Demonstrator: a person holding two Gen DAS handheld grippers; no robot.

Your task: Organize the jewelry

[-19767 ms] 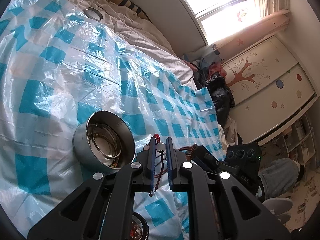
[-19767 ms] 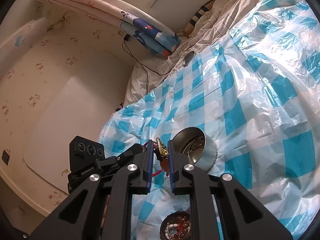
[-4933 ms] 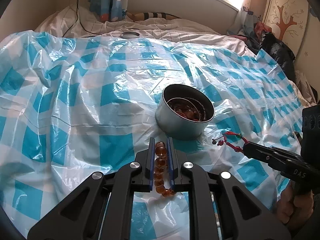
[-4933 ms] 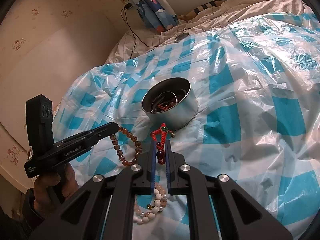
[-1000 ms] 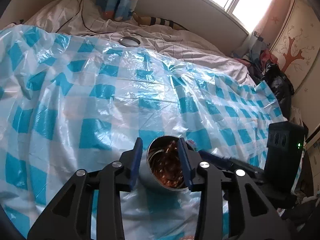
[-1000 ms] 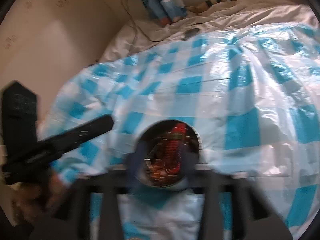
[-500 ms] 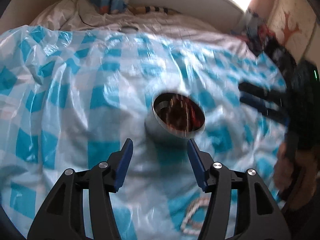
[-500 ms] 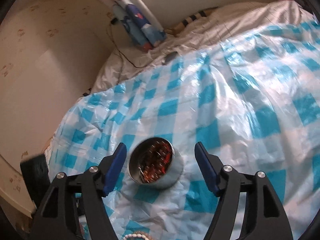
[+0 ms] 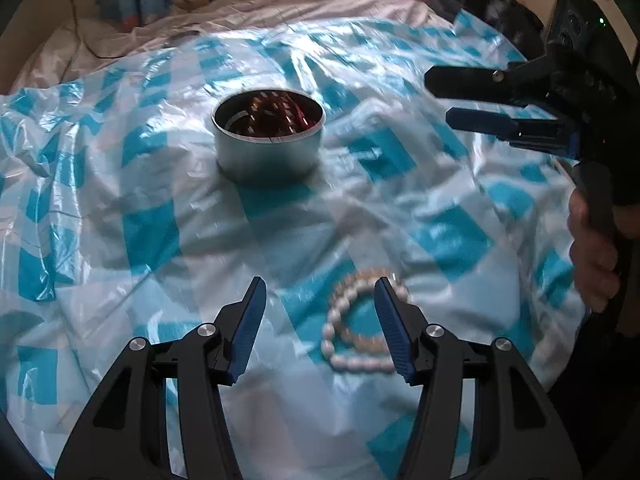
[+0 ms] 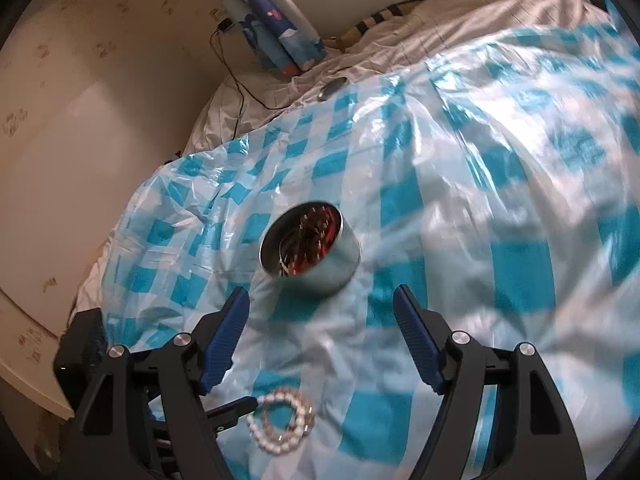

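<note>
A round metal tin [image 9: 268,140] holding red and amber bead jewelry stands on the blue-and-white checked plastic sheet [image 9: 152,232]; it also shows in the right wrist view [image 10: 310,252]. A white pearl bracelet [image 9: 362,326] lies on the sheet just ahead of my left gripper [image 9: 320,328], which is open and empty, its right finger over the bracelet's edge. My right gripper [image 10: 322,338] is open and empty, held above the sheet short of the tin. The bracelet shows in the right wrist view [image 10: 282,420], with the left gripper's fingertip beside it. The right gripper shows in the left wrist view [image 9: 468,100].
The sheet covers a bed with white bedding [image 10: 440,28]. A small round lid [image 10: 332,88] lies near the far edge. A black cable [image 10: 236,80] and folded blue cloth [image 10: 276,44] sit by the wall. Dark bags [image 9: 492,8] lie at the far right.
Both grippers have drawn back from the tin and opened wider. The left gripper has dropped toward the pearl bracelet. The amber and red bracelets held earlier are in the tin.
</note>
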